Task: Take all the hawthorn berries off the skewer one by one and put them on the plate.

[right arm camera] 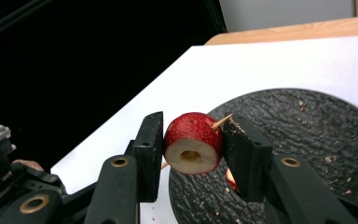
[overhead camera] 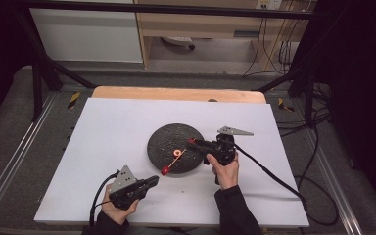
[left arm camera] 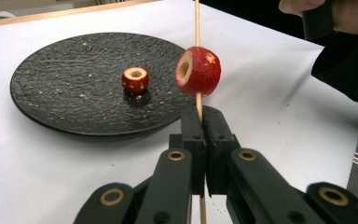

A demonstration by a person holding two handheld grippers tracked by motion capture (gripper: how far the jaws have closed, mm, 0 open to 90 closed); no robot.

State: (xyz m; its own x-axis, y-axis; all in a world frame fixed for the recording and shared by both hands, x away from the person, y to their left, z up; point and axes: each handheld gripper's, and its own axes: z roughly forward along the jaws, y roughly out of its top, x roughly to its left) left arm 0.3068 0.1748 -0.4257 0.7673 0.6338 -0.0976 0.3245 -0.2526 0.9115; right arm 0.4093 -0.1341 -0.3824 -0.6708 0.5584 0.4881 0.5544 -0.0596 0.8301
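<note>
A thin wooden skewer (left arm camera: 197,18) stands up from my left gripper (left arm camera: 200,121), which is shut on its lower end. One cored red fruit (left arm camera: 198,71) is threaded on it just above the jaws. In the high view the left gripper (overhead camera: 154,180) sits at the front edge of the black plate (overhead camera: 166,137), the skewer (overhead camera: 174,161) slanting over it. A second cored fruit (left arm camera: 135,79) lies on the plate (left arm camera: 65,93). My right gripper (right arm camera: 193,135) is shut on a third cored fruit (right arm camera: 192,142), hole towards the camera, raised over the plate's right part (overhead camera: 192,142). The skewer tip (right arm camera: 221,122) shows just behind it.
The plate (right arm camera: 307,126) rests in the middle of a white board (overhead camera: 112,147) on a wooden table (overhead camera: 176,93). Crumbs are scattered over the plate. Black frame bars and cables surround the table on the floor.
</note>
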